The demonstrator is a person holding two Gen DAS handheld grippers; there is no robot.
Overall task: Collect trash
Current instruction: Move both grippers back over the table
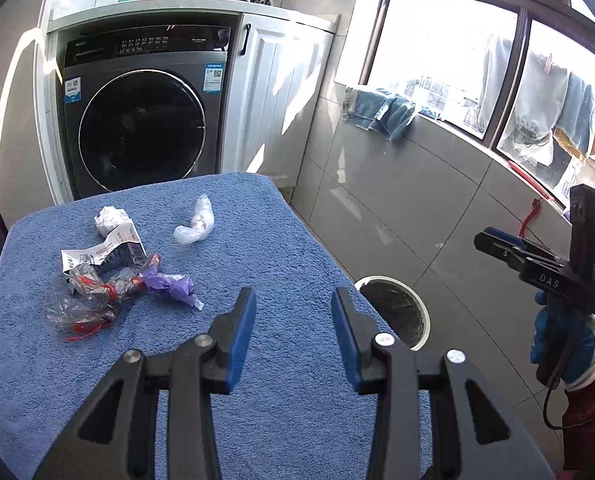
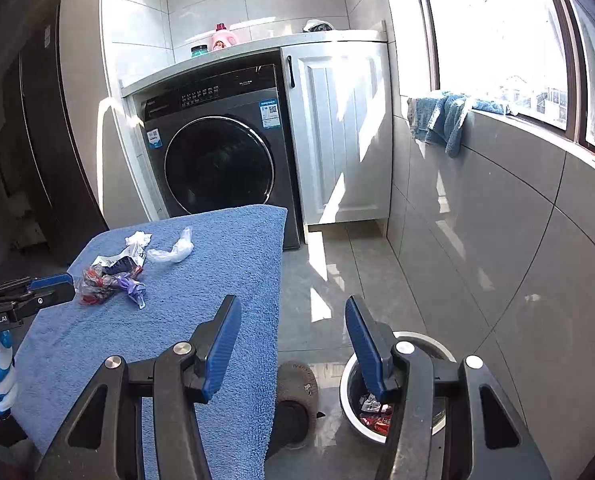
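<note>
Trash (image 1: 109,264) is lying in a loose cluster at left centre of the left wrist view, on the blue towel (image 1: 257,240); the left gripper (image 1: 293,308) is hovering wide open and empty at lower centre, so it should be closing on one piece only.

Right wrist view: the right gripper (image 2: 293,320) is gaping empty above the bin (image 2: 429,340) at lower right, already holding wrappers.

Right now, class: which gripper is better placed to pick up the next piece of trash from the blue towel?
Left. The left gripper hovers open over the towel, near the purple wrapper. The right gripper hangs open over the bin.
</note>
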